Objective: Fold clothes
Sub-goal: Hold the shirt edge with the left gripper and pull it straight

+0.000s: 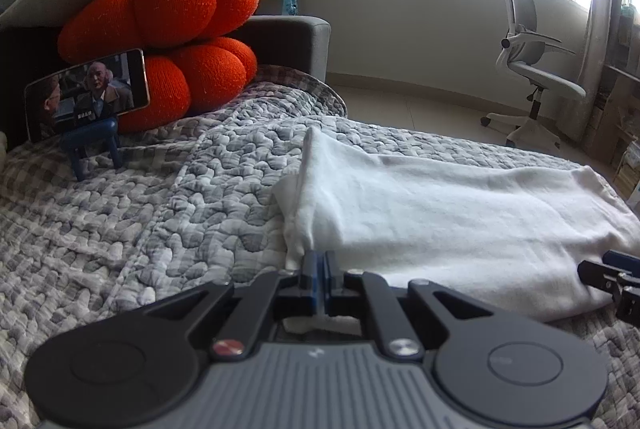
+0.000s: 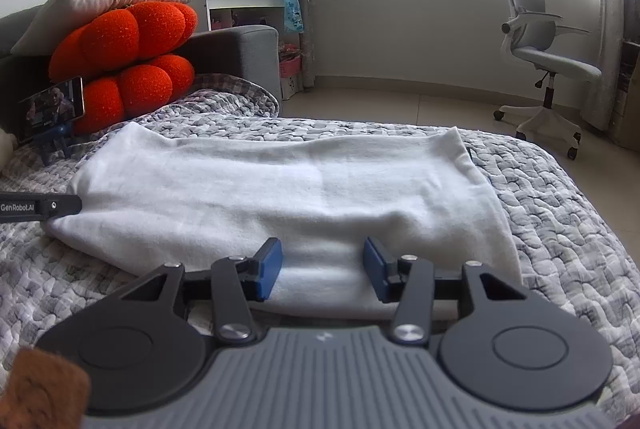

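In your left wrist view, your left gripper [image 1: 320,269] is pinching the near left edge of the white garment [image 1: 440,213], its jaws pressed together with a bit of white cloth showing between and behind the blue pads. The garment is lying folded flat on the grey quilted bedspread [image 1: 140,229], stretching away to the right of the jaws. The tip of your right gripper [image 1: 616,279] is showing at the right edge, touching the garment's near edge. Beyond, a phone [image 1: 86,95] is standing on a blue stand against the orange cushions [image 1: 168,41].

In your right wrist view, your right gripper [image 2: 319,265] is sitting with its jaws spread, the blue pads well apart. The white garment [image 2: 280,189] is lying between and beyond them, its near fold passing under the gap, with neither pad pressing it. Your left gripper [image 2: 60,207] is reaching in from the left, touching the garment's left corner. An office chair [image 2: 540,41] is standing on the floor past the bed.
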`<state>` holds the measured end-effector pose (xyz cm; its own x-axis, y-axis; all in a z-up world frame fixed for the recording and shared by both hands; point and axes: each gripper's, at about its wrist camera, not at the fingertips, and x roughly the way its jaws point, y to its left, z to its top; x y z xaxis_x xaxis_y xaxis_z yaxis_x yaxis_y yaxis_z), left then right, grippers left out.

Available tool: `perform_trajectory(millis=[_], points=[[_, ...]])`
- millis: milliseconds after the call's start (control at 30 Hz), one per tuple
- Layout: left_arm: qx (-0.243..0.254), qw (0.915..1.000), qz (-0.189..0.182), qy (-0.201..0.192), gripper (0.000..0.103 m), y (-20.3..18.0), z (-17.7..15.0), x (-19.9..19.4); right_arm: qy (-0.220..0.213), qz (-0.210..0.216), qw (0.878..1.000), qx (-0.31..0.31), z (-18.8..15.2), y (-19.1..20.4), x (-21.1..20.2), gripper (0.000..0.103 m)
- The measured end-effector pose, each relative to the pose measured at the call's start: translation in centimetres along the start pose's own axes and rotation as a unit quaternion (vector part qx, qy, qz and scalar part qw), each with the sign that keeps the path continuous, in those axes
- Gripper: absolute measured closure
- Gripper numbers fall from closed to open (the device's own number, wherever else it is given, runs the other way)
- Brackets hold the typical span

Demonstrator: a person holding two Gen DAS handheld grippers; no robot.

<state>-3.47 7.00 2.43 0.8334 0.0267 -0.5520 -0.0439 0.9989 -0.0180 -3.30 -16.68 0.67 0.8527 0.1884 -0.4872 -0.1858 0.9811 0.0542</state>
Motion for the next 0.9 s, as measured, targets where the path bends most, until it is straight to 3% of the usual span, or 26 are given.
perform_trajectory(millis=[333,700,900], points=[[0.025,0.9989,0.023,-0.031,0.098,-1.1,-1.2,-0.1,0.001,-0.009,1.000,-0.007,0.0,0.6,0.2,0.047],[0.046,0.9974,0.038,-0.040,0.098,-1.8,-1.5,0.0,-0.006,-0.016,1.000,0.009,0.1,0.9,-0.2,0.043],[0.050,0.9971,0.041,-0.040,0.098,-2.0,-1.6,0.0,-0.025,0.008,1.000,0.015,1.3,2.7,0.4,0.042]])
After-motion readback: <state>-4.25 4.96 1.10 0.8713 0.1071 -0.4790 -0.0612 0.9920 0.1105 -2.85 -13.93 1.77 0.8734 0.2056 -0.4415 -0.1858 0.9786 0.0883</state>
